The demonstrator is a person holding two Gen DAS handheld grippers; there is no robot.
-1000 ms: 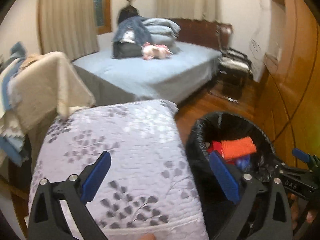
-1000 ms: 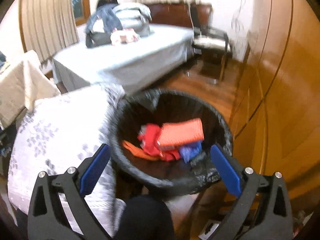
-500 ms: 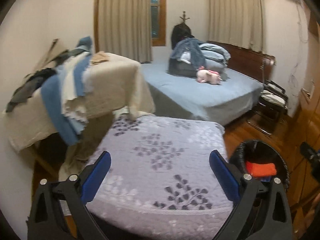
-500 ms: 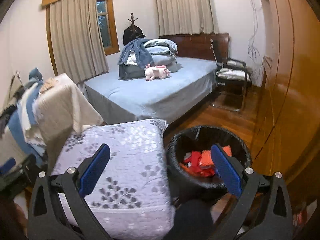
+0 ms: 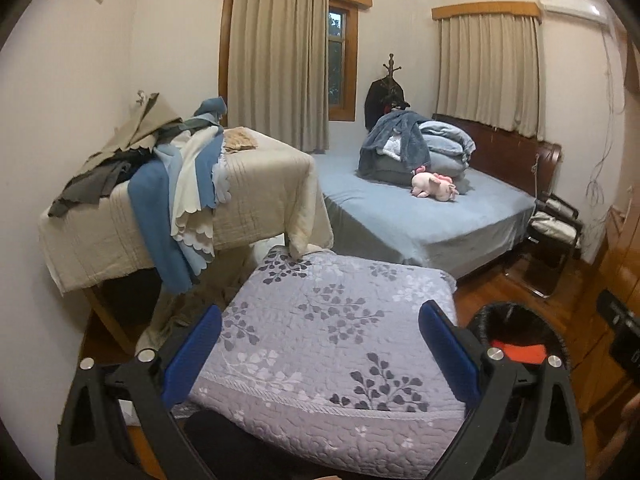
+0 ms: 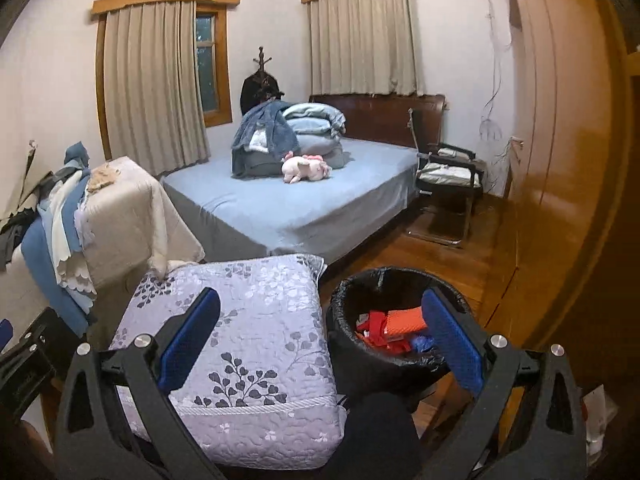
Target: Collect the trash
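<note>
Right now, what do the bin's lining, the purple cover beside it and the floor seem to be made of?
The bin lining looks like thin black plastic film: glossy and crinkled, folded over the rim. The purple cover seems quilted fabric, matte, with stitched puffed texture and a printed leaf pattern. The floor looks like varnished wood: reddish-brown, with plank lines and a soft sheen.

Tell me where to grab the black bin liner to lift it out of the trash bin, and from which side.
Grip the bin liner where it folds over the trash bin's rim, coming from above with one finger inside and one outside. The bunched fold gives a thin edge; the near rim is partly hidden. The right gripper, open and empty, looks nearest.
</note>
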